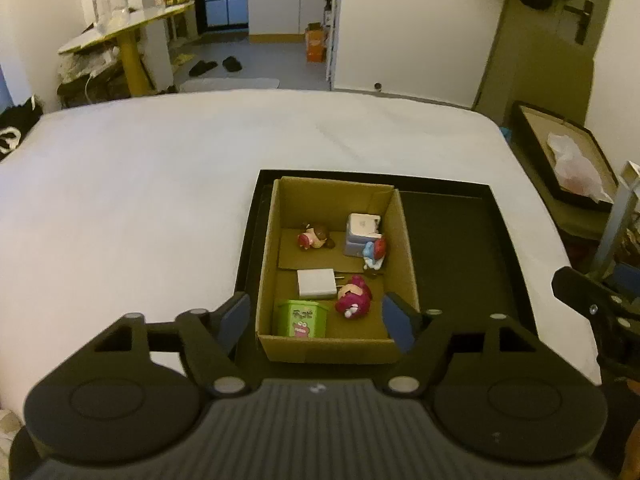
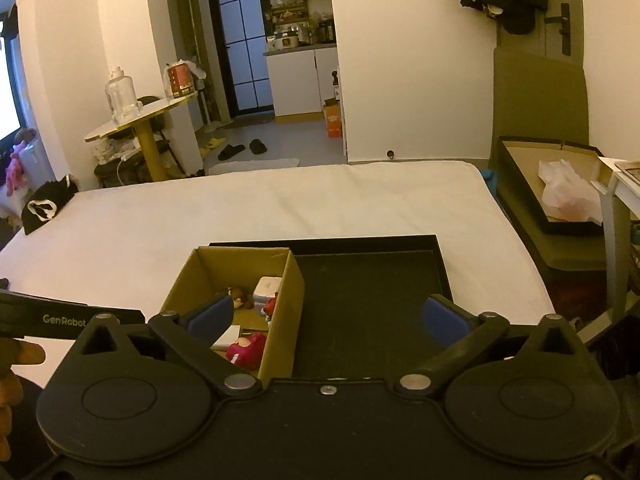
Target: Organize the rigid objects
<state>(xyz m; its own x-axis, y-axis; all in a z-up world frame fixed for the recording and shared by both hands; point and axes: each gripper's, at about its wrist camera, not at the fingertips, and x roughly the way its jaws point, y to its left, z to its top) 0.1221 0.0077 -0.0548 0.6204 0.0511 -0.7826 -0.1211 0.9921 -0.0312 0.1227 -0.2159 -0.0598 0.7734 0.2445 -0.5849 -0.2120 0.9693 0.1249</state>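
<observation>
A brown cardboard box [image 1: 394, 240] stands in the left part of a black tray [image 1: 460, 240] on a white bed. Inside lie a green tin [image 1: 302, 318], a white charger [image 1: 316, 283], a magenta figure [image 1: 354, 295], a brown-haired figure [image 1: 314, 236], a grey-white block [image 1: 360, 234] and a blue-red figure [image 1: 375, 252]. My left gripper [image 1: 316, 320] hangs open above the box's near end, nothing between its blue pads. My right gripper [image 2: 328, 320] is open and empty over the tray [image 2: 360, 300], just right of the box [image 2: 286, 312].
The white bed [image 1: 160, 200] spreads wide to the left and behind the tray. A second dark tray with crumpled plastic [image 1: 572, 160] sits on a green stand at the right. A round side table [image 2: 136, 120] with a jug stands beyond the bed. A hand [image 2: 24, 354] shows at the left edge.
</observation>
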